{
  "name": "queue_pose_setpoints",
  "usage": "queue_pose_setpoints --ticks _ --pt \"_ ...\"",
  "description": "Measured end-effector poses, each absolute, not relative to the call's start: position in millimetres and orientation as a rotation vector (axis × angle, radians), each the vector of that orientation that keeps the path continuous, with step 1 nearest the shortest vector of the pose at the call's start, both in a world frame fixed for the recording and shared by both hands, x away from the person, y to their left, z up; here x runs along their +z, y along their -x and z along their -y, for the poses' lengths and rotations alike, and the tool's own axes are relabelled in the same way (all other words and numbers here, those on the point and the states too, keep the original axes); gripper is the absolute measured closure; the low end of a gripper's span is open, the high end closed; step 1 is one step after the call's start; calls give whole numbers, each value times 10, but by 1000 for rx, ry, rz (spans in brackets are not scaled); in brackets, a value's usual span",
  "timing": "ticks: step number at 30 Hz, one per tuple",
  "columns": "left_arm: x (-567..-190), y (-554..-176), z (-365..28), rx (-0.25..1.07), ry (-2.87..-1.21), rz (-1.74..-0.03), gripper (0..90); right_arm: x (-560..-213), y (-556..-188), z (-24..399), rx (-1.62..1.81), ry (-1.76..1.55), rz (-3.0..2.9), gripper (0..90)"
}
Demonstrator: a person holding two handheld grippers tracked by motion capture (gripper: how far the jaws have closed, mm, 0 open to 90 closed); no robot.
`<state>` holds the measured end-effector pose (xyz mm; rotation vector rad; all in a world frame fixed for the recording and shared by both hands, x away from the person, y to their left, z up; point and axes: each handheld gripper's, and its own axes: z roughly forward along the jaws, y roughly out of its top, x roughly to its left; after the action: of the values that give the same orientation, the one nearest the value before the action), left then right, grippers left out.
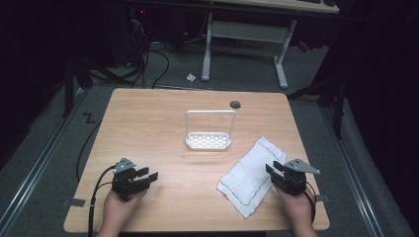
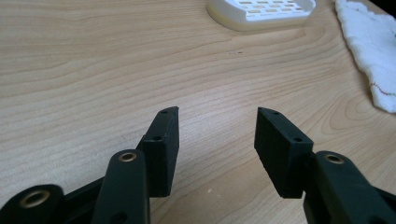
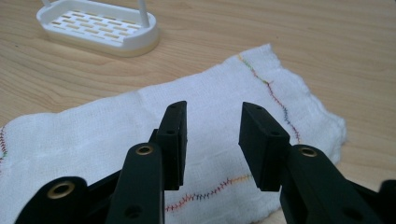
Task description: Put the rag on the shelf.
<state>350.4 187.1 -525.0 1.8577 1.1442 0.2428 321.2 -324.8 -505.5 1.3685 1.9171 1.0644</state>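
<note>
Landmark: white slotted tray (image 1: 208, 141) with a tall wire hoop handle, sitting mid-table (image 1: 148, 123).

Left gripper (image 1: 146, 176): near-left of the tray, well apart from it, held in the person's left hand (image 1: 118, 207). Jaws spread wide with nothing between them; its own view shows bare wood in the gap. Whether the jaws touch the wood or sit just above it, can't tell.

Right gripper (image 1: 272, 170): near-right of the tray, held in the right hand (image 1: 296, 207). Jaws apart, a bit narrower than the left pair, gripping nothing. They sit over the white cloth (image 1: 251, 175); touching or hovering, can't tell.

Cloth lies flat, near-right of the tray, not touching it, long axis diagonal. Multicolour stitched hem is readable in the right gripper view (image 3: 210, 191), barely visible from the high view. Its near corner is cut off by the frame in the right gripper view.

Left gripper view: tray (image 2: 261, 11) clipped at the top edge, hoop out of frame; cloth (image 2: 369, 51) clipped at right.

Small dark round thing (image 1: 235, 104) beyond the tray near the far table edge; too small to identify. Room beyond is dark; a second table's white legs (image 1: 281, 64) are visible, top cut off.
</note>
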Motion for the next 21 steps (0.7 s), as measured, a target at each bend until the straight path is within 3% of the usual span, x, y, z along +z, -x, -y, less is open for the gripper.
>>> queue_pose_setpoints --ticks 11,12,13,14,15,17,21 --pt "-5278 -3497 -1898 208 -1848 -1165 499 -5160 -3253 3300 1060 -1402 -1963 667" --pt "-5270 -3489 -1900 210 -1844 -1163 499 -5162 -3261 3307 1060 -1409 -1964 690" --pt "-5263 -3482 -1902 219 -1840 -1159 514 -5161 -3296 3340 1049 -1433 -1986 900" --pt "-5256 -3479 -1905 221 -1836 -1155 514 -5161 -3296 3340 1049 -1433 -1986 900" --pt "-5245 -3479 -1917 192 -1836 -1146 598 -5159 -3339 3343 1016 -1437 -2030 900" --pt "-5242 -3477 -1917 190 -1839 -1143 654 -5166 -3368 3335 980 -1436 -2039 900" --pt "-5215 -3450 -1916 213 -1848 -1120 672 -5148 -3443 3385 955 -1468 -1995 900"
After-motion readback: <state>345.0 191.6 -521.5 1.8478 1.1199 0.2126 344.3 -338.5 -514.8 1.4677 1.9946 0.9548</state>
